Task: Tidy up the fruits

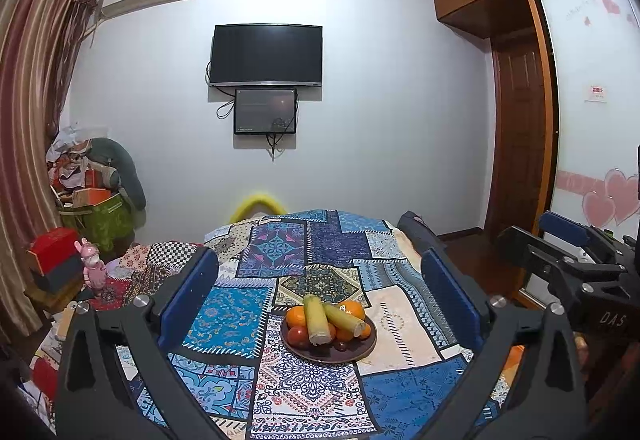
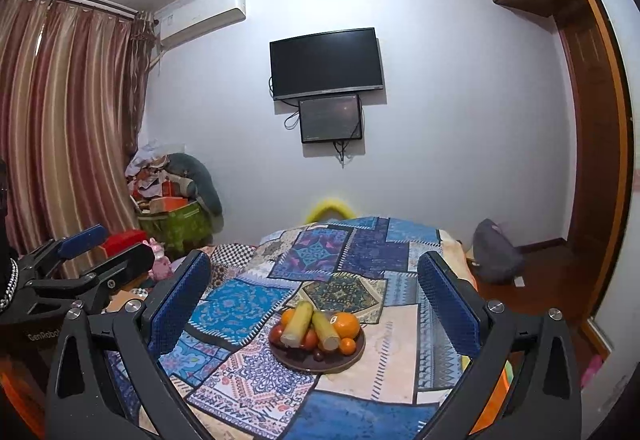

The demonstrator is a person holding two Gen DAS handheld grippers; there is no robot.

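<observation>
A dark round plate (image 1: 362,352) (image 2: 356,357) sits on a patchwork cloth (image 1: 240,316) (image 2: 248,300) over a table. On it lie two pale green corn cobs (image 1: 316,318) (image 2: 298,322), two oranges (image 1: 352,310) (image 2: 346,324), tomatoes (image 1: 298,334) (image 2: 310,338) and a small dark fruit (image 2: 318,355). My left gripper (image 1: 320,272) is open and hovers short of the plate with nothing between its blue pads. My right gripper (image 2: 314,272) is likewise open and empty, the plate lying beyond and between its fingers. Each gripper shows at the edge of the other's view.
A wall with a television (image 1: 266,54) and a smaller screen (image 1: 265,111) stands behind the table. Boxes and bags (image 1: 96,196) pile up at the left by the curtain (image 1: 28,120). A pink toy (image 1: 94,268) stands left, a wooden wardrobe (image 1: 516,120) right.
</observation>
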